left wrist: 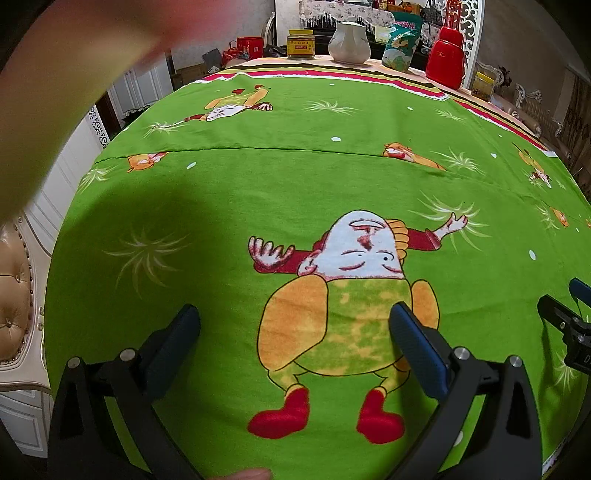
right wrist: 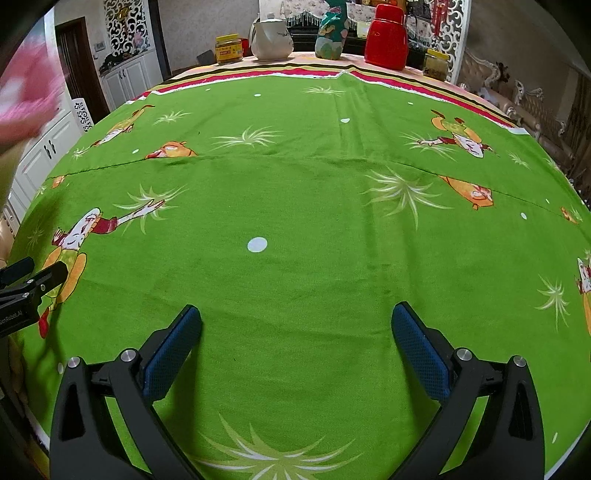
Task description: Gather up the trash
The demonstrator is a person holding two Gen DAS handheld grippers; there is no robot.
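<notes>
The table point(right wrist: 295, 258) fills both views, covered by a green cloth point(left wrist: 258, 184) printed with cartoon figures and white dots. Along its far edge stand a red flask point(right wrist: 386, 35), a white teapot point(right wrist: 271, 38), a snack bag point(right wrist: 330, 37) and a yellow-lidded jar point(right wrist: 229, 48), with a second jar point(right wrist: 436, 64) to the right.

Both tools hang low over the near cloth. The left gripper point(left wrist: 293, 343) has its jaws spread wide with nothing between them; the right gripper point(right wrist: 295, 343) is the same, empty and wide apart. Each shows at the edge of the other's view, so they sit side by side.

A large blur point(left wrist: 55, 92) crosses the upper left of the left view, pinkish in the right view; it may be an arm or sleeve, but it is too smeared to say.

No trash shows on the cloth in either view, so I cannot say where it is or how it looks. The snack bag stands upright and looks full, so it is probably not waste. The step in hand seems to be searching: keep the jaws wide, sweep slowly, and stay clear of the far items.
</notes>
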